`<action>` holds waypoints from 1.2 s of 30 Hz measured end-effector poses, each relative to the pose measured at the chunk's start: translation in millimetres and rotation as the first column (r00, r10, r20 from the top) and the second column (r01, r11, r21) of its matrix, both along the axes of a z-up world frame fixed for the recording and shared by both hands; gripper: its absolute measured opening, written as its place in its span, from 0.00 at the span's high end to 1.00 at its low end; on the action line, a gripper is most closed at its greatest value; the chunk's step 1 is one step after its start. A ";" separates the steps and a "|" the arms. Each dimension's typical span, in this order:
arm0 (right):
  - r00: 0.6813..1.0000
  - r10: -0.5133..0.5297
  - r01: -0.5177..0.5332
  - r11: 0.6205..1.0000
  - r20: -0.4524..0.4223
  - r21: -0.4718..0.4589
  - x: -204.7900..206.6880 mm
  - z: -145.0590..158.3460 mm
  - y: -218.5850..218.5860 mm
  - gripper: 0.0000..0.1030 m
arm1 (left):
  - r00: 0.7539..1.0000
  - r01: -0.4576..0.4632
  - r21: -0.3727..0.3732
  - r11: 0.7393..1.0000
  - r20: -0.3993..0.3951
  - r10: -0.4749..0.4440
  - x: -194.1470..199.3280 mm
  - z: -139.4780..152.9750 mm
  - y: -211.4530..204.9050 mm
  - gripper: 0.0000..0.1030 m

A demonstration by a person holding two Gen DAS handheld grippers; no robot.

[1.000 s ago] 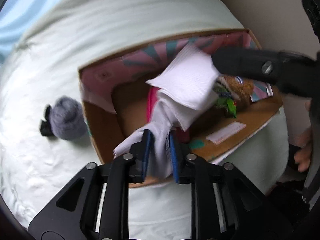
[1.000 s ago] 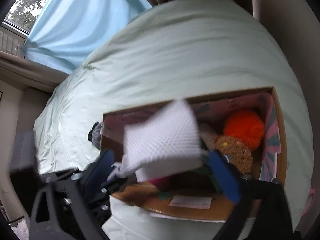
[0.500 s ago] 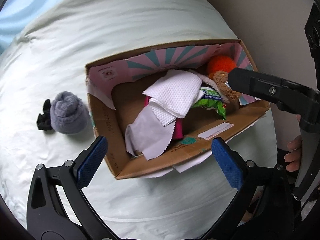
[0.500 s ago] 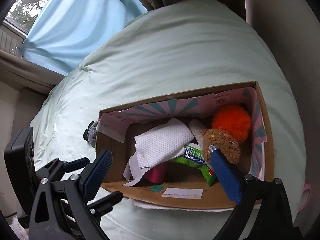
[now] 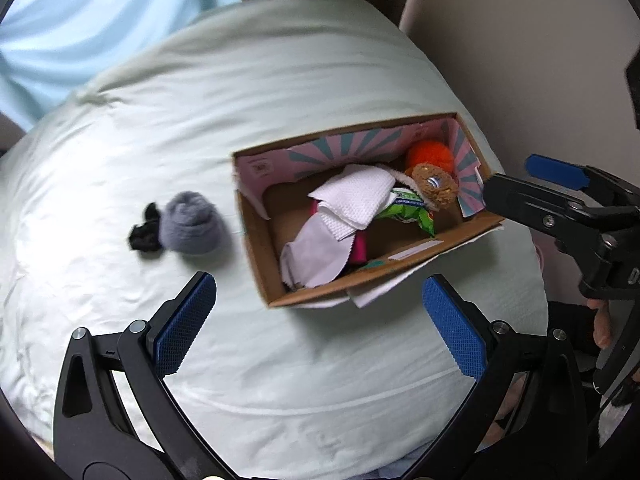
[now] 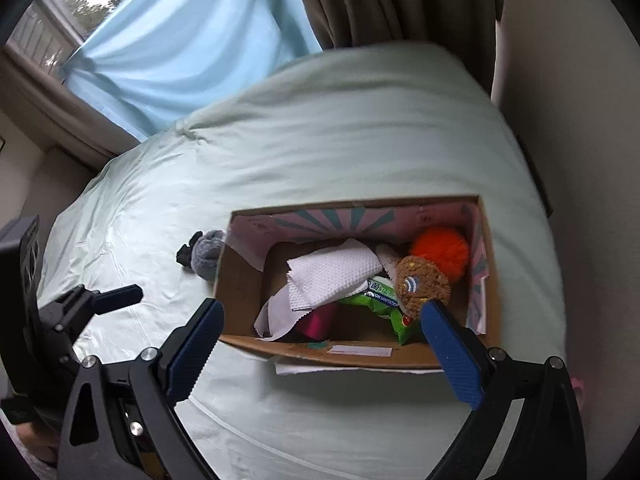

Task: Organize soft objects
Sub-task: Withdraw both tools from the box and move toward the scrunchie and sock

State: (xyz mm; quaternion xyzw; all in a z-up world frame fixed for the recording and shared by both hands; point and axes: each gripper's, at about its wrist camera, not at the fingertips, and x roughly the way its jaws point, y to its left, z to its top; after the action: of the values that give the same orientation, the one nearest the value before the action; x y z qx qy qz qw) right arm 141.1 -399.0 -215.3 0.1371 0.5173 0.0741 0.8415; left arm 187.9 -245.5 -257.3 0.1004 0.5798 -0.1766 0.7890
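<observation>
Cloths: my white textured cloth (image 5: 356, 200) and thin grey one (image 5: 316, 256) now lie inside the cardboard box (image 5: 404, 276), dropped a second ago.
Left gripper (image 5: 320, 324): its jaws have just been opening, now spread wide, nothing between them.
Right gripper (image 6: 320, 344): spread too, empty.
Box: on the bed (image 5: 200, 128), toward its right edge.
Remaining: a rolled grey sock (image 5: 192, 224) beside the box's left end; I judge it next.
</observation>
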 end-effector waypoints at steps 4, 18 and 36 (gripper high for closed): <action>0.997 0.028 -0.024 0.998 0.068 -0.054 -20.3 35.9 16.5 0.05 | 0.998 -0.033 -0.002 0.999 0.055 0.033 -17.5 37.0 19.1 0.00; 0.969 0.069 -0.041 0.992 0.237 -0.120 -65.6 119.9 91.7 0.05 | 0.942 -0.199 -0.062 0.978 0.262 0.208 -71.3 144.1 142.2 0.00; 0.956 -0.030 0.058 0.995 0.291 -0.087 -79.7 146.2 224.1 0.05 | 0.901 -0.145 -0.169 0.975 0.385 0.201 -74.9 180.4 288.9 0.00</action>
State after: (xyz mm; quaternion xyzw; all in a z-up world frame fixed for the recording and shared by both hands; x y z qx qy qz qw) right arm 61.4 -174.9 -69.0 0.0964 0.3885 0.0501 0.9150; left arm 113.0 43.3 -76.8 0.0285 0.3996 -0.1207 0.9083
